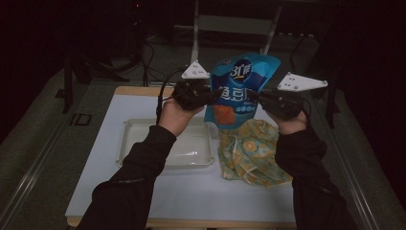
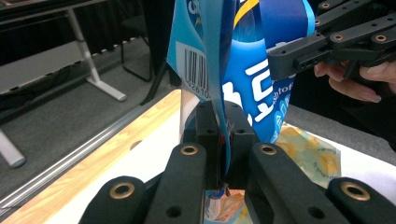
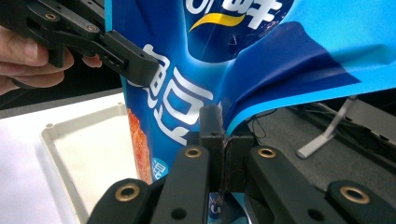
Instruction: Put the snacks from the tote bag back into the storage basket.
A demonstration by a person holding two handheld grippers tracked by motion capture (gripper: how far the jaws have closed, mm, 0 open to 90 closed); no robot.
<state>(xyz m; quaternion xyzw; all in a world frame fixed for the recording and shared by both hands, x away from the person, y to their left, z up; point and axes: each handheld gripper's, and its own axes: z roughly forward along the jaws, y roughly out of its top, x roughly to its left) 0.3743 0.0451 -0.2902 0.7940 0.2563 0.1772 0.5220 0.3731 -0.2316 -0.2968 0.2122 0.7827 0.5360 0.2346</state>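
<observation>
The left gripper (image 1: pixel 210 96) and the right gripper (image 1: pixel 253 97) both pinch the blue snack bag (image 1: pixel 242 84) tight, holding it up above the clear tray (image 1: pixel 125 143).

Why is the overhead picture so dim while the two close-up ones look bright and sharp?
High view: room behind is nearly black, light falls mainly on the white table and blue snack bag, detail soft. Left gripper view: bag's barcode crisp, left gripper jaws well lit. Right gripper view: glossy sheen on the bag, right gripper sharp, tray pale.

Blue snack bag (image 1: pixel 242 86) with white lettering, yellow-patterned cloth (image 1: pixel 253 152), clear tray (image 1: pixel 125 143), black tools
</observation>
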